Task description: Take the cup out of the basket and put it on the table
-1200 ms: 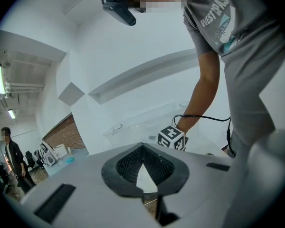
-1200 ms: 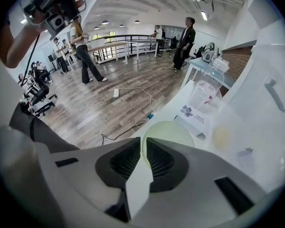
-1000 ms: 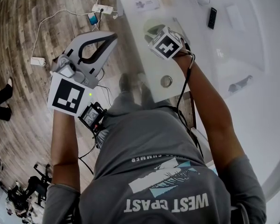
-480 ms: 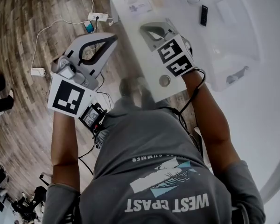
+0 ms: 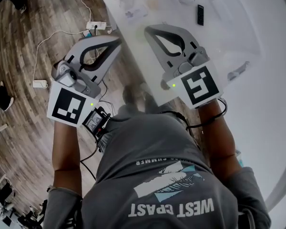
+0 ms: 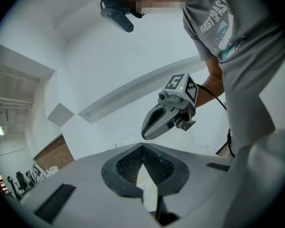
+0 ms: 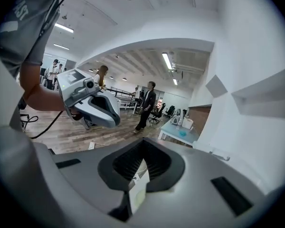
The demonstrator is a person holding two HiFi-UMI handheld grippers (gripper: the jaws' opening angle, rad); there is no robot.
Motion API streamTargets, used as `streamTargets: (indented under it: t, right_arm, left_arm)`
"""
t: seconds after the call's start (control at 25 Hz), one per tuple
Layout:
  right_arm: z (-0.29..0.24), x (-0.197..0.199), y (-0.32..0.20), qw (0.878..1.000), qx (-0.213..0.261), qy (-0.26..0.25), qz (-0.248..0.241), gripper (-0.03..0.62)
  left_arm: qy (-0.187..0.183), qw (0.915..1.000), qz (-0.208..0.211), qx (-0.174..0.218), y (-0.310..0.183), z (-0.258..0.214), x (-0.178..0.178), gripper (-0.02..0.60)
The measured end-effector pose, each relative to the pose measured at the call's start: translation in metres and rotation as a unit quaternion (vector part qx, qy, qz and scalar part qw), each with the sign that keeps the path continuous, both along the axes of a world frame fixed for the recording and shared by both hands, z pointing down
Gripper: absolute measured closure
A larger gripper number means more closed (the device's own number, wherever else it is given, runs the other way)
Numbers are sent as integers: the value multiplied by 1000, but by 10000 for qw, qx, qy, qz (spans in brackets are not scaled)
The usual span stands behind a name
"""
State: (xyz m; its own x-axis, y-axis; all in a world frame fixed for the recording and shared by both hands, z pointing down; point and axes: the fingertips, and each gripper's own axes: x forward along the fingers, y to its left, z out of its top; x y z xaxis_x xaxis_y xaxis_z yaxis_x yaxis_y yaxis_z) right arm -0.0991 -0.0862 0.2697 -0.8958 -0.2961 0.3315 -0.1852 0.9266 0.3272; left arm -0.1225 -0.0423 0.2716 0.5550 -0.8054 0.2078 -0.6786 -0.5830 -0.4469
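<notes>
I see no cup or basket in any view. In the head view my left gripper (image 5: 115, 41) is held out over the wooden floor, shut and empty. My right gripper (image 5: 150, 30) is held beside it over the white table's near edge, jaws closed together with nothing between them. Each gripper view shows its own jaws meeting at the tip, the left gripper (image 6: 142, 147) and the right gripper (image 7: 143, 140). Each also shows the other one in mid-air: the right gripper (image 6: 167, 114) and the left gripper (image 7: 91, 104). Both point away from my body.
The white table (image 5: 257, 104) runs along the right, with a black remote (image 5: 200, 14) and small items at its far end. A power strip (image 5: 96, 25) and cables lie on the wood floor. People (image 7: 145, 106) stand far off in the room.
My right gripper has lifted off the table, swung level toward my right and shut its jaws. Its marker cube now faces up. The left gripper has barely moved.
</notes>
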Motion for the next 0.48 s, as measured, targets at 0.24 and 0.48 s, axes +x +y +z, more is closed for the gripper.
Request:
streamTargets:
  t: [0.24, 0.48]
  right_arm:
    - [-34, 16, 21, 9990, -43, -428, 138, 583]
    - [-54, 50, 44, 9981, -35, -571, 222, 583]
  left_arm:
    - [-62, 9998, 141, 127, 9, -12, 14, 572]
    - [-88, 9996, 180, 210, 27, -28, 44, 572]
